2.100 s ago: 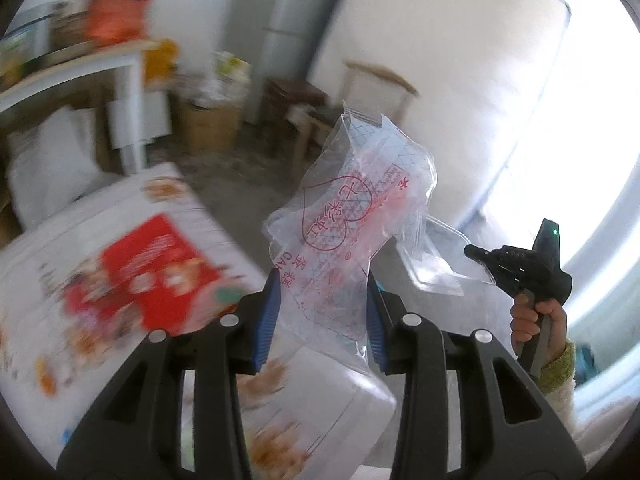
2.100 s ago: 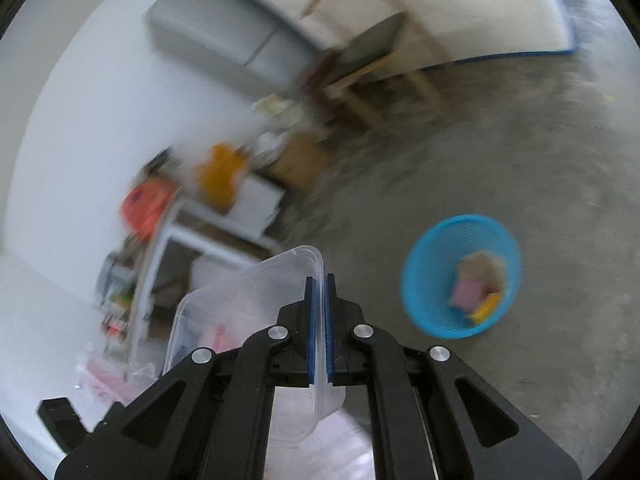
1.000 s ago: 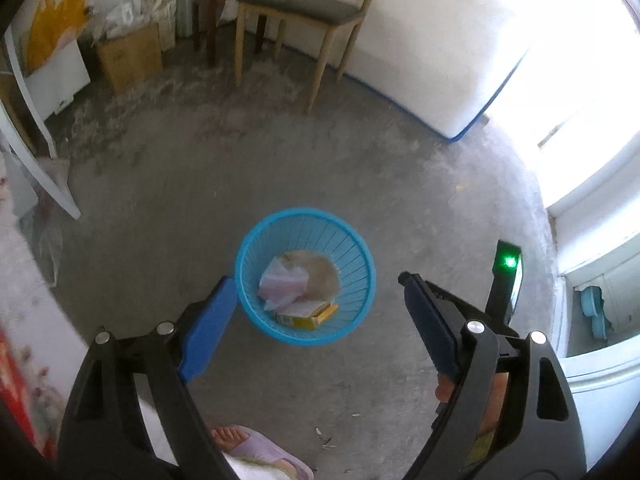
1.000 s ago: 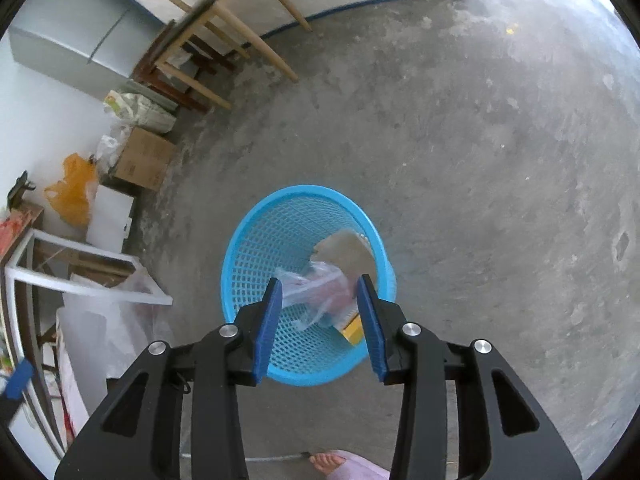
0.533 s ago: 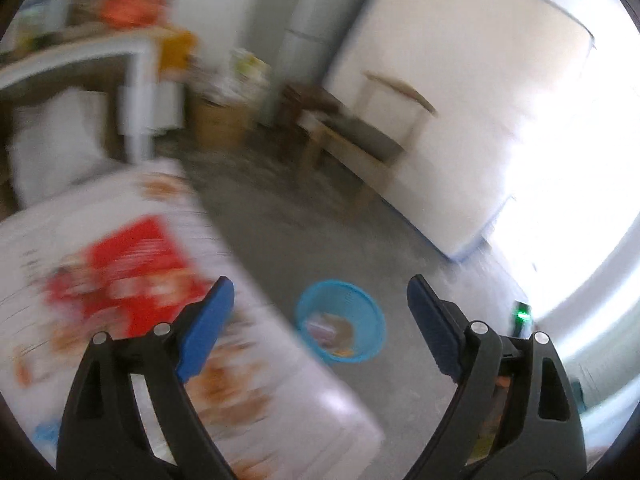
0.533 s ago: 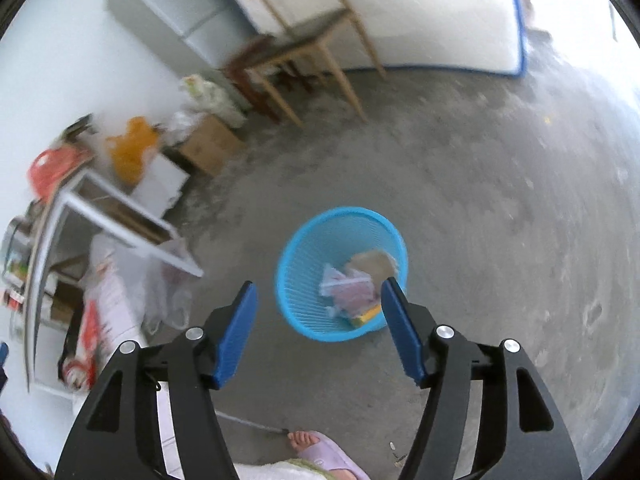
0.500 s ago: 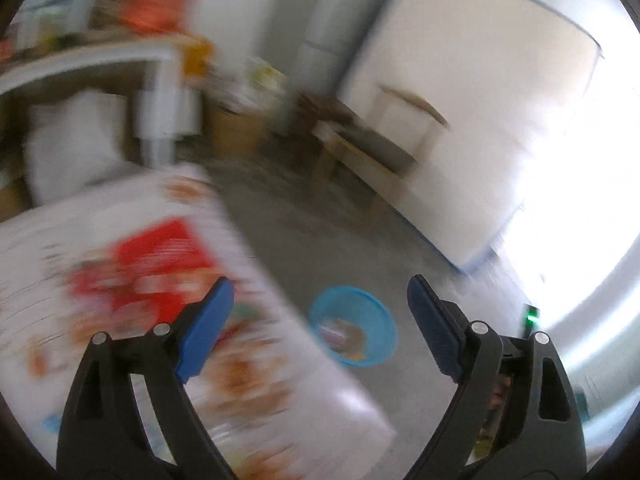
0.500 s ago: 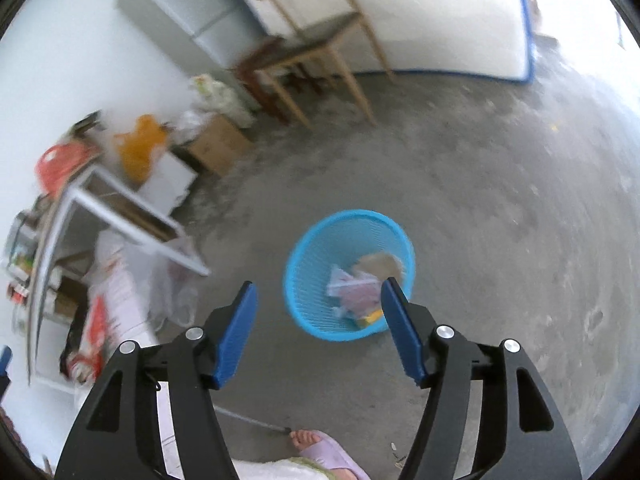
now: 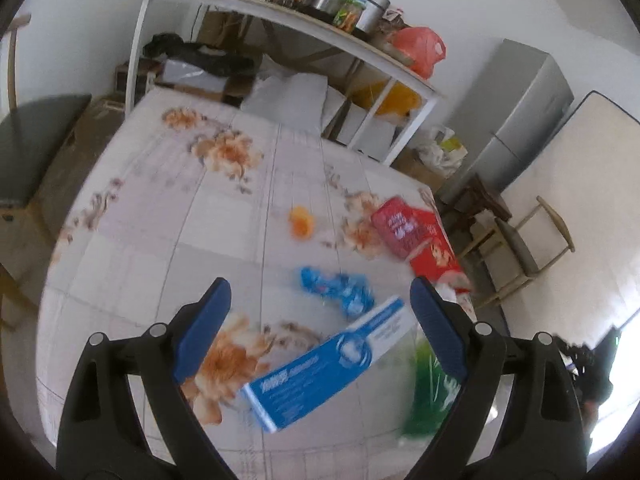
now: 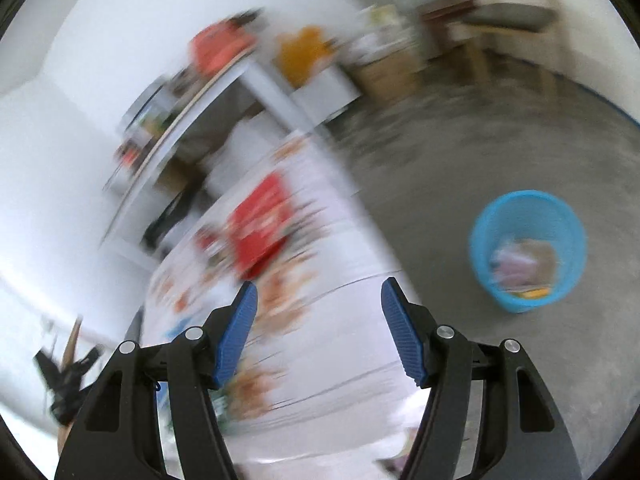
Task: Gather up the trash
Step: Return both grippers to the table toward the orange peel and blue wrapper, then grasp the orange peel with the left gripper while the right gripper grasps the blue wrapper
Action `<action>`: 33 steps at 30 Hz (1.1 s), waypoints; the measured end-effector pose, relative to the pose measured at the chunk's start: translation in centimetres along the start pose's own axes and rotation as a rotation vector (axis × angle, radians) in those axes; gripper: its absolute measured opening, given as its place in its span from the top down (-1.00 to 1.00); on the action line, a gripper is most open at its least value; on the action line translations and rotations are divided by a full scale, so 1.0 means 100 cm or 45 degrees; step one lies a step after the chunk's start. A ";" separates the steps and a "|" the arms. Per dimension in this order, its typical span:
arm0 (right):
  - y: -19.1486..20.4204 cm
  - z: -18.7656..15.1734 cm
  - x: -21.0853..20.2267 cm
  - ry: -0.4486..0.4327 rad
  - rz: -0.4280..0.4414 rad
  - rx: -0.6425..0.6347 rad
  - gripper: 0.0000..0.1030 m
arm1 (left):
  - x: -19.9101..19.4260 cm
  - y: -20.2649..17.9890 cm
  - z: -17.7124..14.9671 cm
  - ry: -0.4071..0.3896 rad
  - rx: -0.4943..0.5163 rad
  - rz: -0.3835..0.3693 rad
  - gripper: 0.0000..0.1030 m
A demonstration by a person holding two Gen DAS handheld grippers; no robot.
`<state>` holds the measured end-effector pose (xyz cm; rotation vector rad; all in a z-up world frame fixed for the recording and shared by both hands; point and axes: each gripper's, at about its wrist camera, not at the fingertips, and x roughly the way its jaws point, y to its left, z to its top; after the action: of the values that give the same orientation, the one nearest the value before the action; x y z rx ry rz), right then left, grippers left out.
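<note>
Floral oilcloth covered the table (image 9: 224,216), with a cluttered white shelf (image 9: 280,20) behind it against the wall. We noted both claws empty. The left claw (image 9: 320,312) stood wide open above the near part of the table, nothing between its pads. The right claw's jaws had just been opening and were parted on nothing; that view was badly smeared.

Remaining trash, left to right in the left wrist view:
- blue carton (image 9: 328,364), long and flat, lying askew just below the left claw. We judged it light and fairly stiff; best pinched across its narrow width near the middle, since an end grip would let it swing.
- small orange scrap (image 9: 302,226), farther back; too blurred to identify.
- crumpled blue wrapper (image 9: 340,286), just behind the carton. Probably soft, very light, slippery; take a bunched fold.
- red bag (image 9: 416,240) at the far right table edge. Likely thin film, floppy.
- green plastic piece (image 9: 428,396) near the right edge, blurred; we judged it limp.

In the right wrist view, the blue basket (image 10: 528,252) stood on the concrete floor, well apart from the table, already holding some scraps. The right claw (image 10: 320,328) hung over the table's corner.
</note>
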<state>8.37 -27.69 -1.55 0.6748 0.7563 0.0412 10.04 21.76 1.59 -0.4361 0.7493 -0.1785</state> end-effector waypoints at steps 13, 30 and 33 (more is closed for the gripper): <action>0.227 -0.033 0.108 0.425 0.229 -0.779 -0.22 | 0.037 0.016 0.001 0.039 0.096 -0.061 -0.69; 0.289 -0.074 0.264 0.815 0.029 -1.063 -0.21 | 0.205 0.021 0.077 0.435 0.189 -0.039 -0.14; 0.285 -0.073 0.275 0.843 0.015 -1.046 -0.13 | 0.220 0.019 0.075 0.454 0.215 0.000 0.09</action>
<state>29.60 6.22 -5.94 -0.1465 1.2580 0.5773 31.10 19.01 -8.00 -0.2449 1.0744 -0.3227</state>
